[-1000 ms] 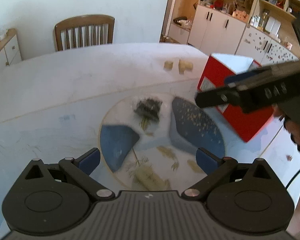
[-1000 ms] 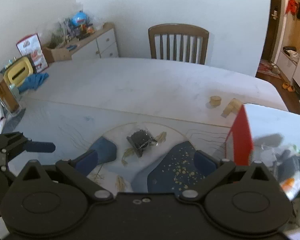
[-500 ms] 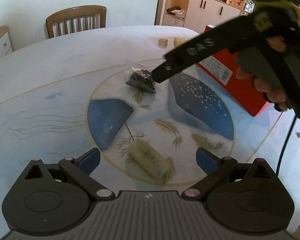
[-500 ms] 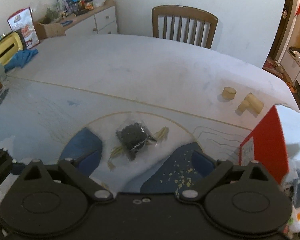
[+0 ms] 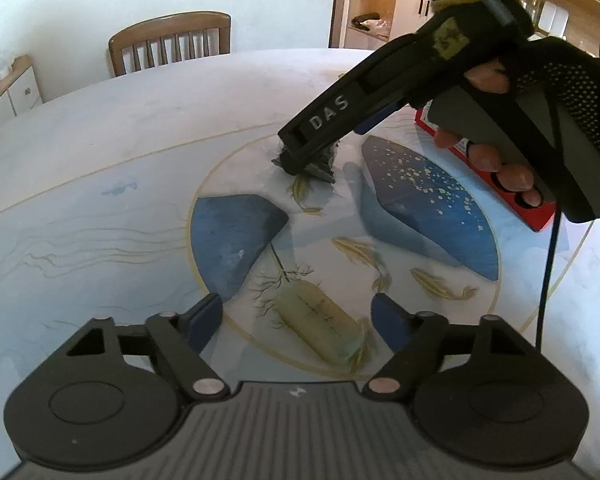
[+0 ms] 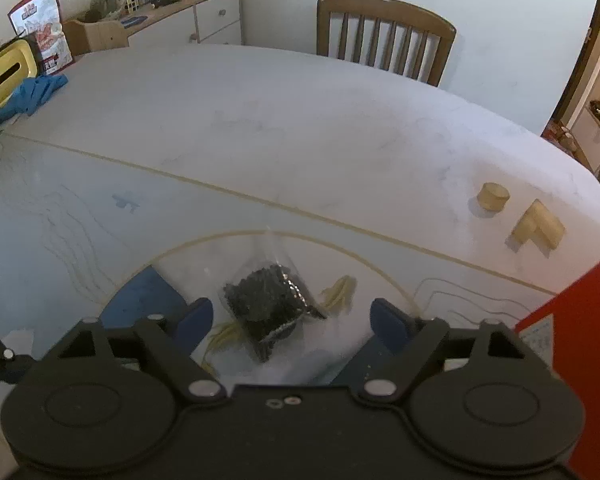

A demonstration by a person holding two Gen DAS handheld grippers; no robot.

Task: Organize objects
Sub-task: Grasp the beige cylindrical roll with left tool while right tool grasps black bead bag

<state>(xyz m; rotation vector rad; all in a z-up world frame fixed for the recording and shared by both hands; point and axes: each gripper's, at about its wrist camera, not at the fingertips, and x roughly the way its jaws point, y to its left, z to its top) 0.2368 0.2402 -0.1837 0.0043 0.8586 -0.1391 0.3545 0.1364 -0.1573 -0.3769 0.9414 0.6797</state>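
Observation:
A clear plastic bag of small black pieces [image 6: 270, 304] lies on the painted round table. My right gripper [image 6: 292, 316] is open, its blue fingertips [image 6: 196, 314] on either side of the bag, close above it. In the left wrist view the right gripper [image 5: 300, 162] reaches down onto the bag [image 5: 324, 164]. My left gripper [image 5: 298, 318] is open and empty, held back above the table's near side. A red box [image 6: 572, 332] stands at the right and also shows in the left wrist view [image 5: 512, 196].
A wooden cylinder [image 6: 493, 196] and an L-shaped wooden block [image 6: 538, 229] lie at the far right of the table. A wooden chair [image 6: 386, 36] stands behind. A blue cloth [image 6: 32, 94] and a yellow box [image 6: 4, 76] sit at the far left.
My right gripper has moved forward and down so the bag now lies between its open fingers. My left gripper has drawn back a little.

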